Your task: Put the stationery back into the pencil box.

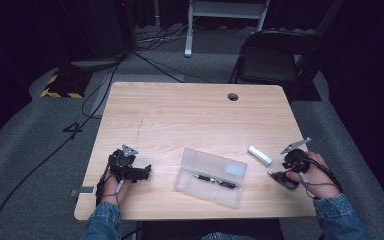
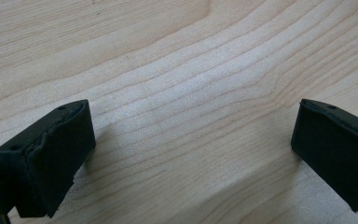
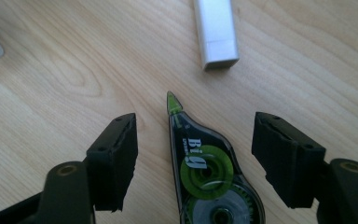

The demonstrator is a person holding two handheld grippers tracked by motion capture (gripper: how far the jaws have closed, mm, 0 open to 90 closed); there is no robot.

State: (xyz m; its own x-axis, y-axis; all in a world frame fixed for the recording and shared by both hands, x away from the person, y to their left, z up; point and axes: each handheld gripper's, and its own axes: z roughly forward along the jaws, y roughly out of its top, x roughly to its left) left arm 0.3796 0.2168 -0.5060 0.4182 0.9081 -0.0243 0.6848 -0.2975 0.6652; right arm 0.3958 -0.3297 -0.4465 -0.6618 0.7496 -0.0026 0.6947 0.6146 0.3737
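High view: clear case (image 1: 211, 176) w/ pen (image 1: 215, 180) inside sits mid-front on worktop (image 1: 180, 115). Left tongs (image 1: 145, 172) just left of case; right tongs (image 1: 276, 176) right of it, over correction tape (image 1: 283, 179). White eraser (image 1: 259, 155) between case & right tongs, farther back.

Left gripper view: jaws wide apart, bare wood between, holding nothing.

Right gripper view: right tongs (image 3: 193, 154) wide open, straddling correction tape (image 3: 205, 172) w/o touching; tip points toward eraser (image 3: 216, 32).
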